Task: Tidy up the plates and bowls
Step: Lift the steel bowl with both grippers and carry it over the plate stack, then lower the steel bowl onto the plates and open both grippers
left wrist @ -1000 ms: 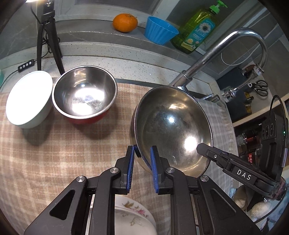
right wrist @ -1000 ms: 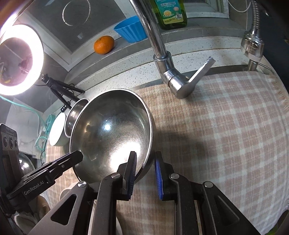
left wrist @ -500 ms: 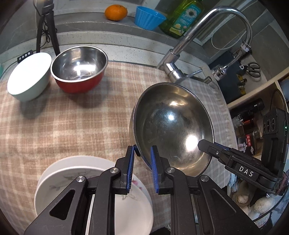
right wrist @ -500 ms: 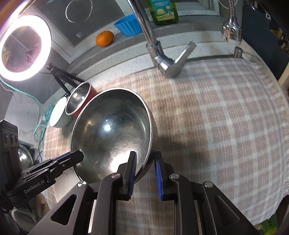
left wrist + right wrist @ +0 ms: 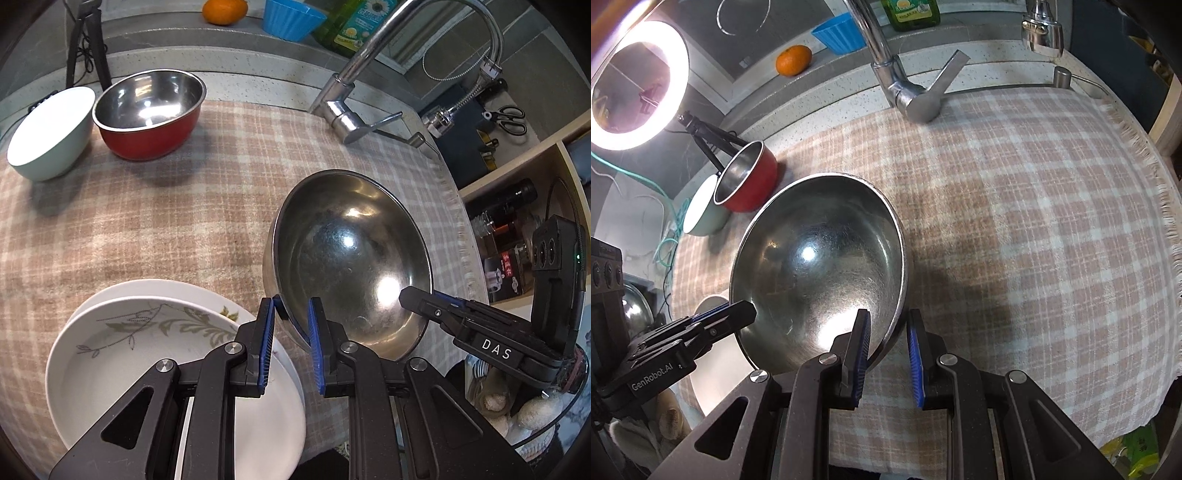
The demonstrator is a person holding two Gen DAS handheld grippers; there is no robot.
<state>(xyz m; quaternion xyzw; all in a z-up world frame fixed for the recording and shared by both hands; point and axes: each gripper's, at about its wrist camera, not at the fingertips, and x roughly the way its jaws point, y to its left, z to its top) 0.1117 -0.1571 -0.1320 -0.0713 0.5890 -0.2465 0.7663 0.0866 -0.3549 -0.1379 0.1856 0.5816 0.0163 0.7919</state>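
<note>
Covering the counter, a checked cloth point(image 5: 1015, 221) reaches back to the faucet point(image 5: 908, 96) and stone ledge. Above its near part, the left gripper point(image 5: 291, 325) and right gripper point(image 5: 886, 343) each pinch the steel bowl's point(image 5: 820, 266) rim, right of stacked plates point(image 5: 122, 354).

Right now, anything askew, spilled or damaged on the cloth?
Nothing spilled or damaged that I can see. Only oddity: the large steel bowl sits tilted, pinched at opposite rim edges by the left tongs and right tongs. The mint bowl also leans against the red bowl.
</note>
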